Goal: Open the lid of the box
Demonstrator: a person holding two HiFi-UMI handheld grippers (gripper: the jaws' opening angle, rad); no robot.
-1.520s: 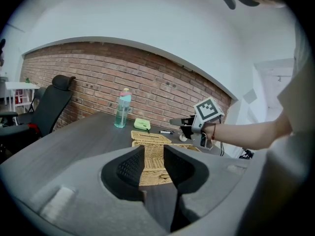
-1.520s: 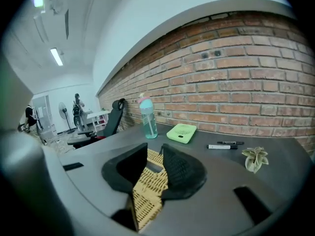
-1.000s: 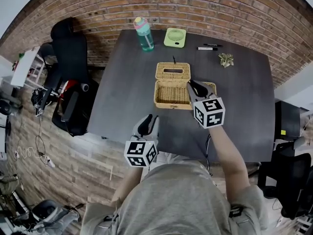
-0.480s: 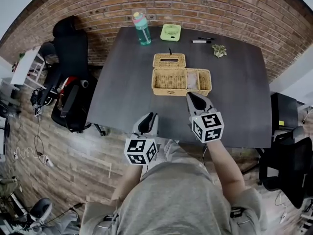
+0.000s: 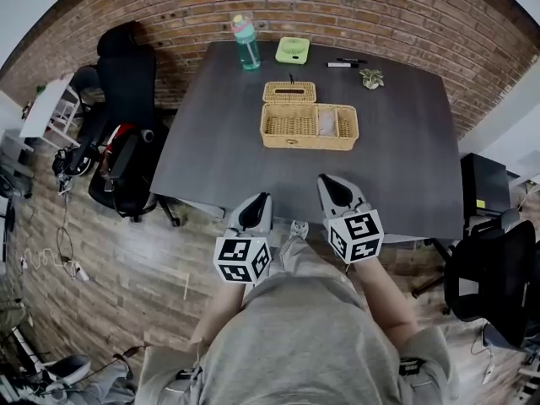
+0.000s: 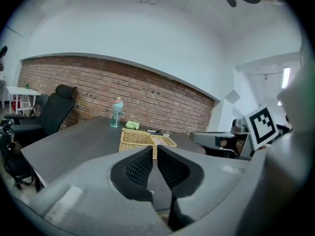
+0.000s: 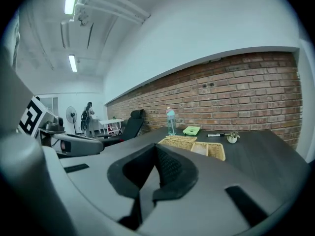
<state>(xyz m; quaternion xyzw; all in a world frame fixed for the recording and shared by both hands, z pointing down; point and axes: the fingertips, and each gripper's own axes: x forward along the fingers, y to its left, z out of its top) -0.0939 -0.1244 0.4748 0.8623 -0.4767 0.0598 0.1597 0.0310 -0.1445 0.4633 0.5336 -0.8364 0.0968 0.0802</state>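
Left tongs [image 5: 256,205]: all but clenched, thin slit only, empty. Right tongs [image 5: 333,188]: clenched, empty. Both at near edge of table [image 5: 405,175], well apart from box.

Wicker box [image 5: 292,127]: mid-table, 12 o'clock from tongs, divided into compartments. Pale item [image 5: 325,123] in middle section, kind not discernible.

Lid [image 5: 290,92]: open, laid back against far rim at 11 o'clock.

Far edge of table: bottle [image 5: 246,42] at 11 o'clock, green fan [image 5: 293,50] at 12, marker [image 5: 341,63] and small plant [image 5: 369,78] at 1.

Beyond: brick wall [image 5: 422,15]. Black chair [image 5: 122,99] at 9 o'clock. Wood floor [image 5: 152,260].
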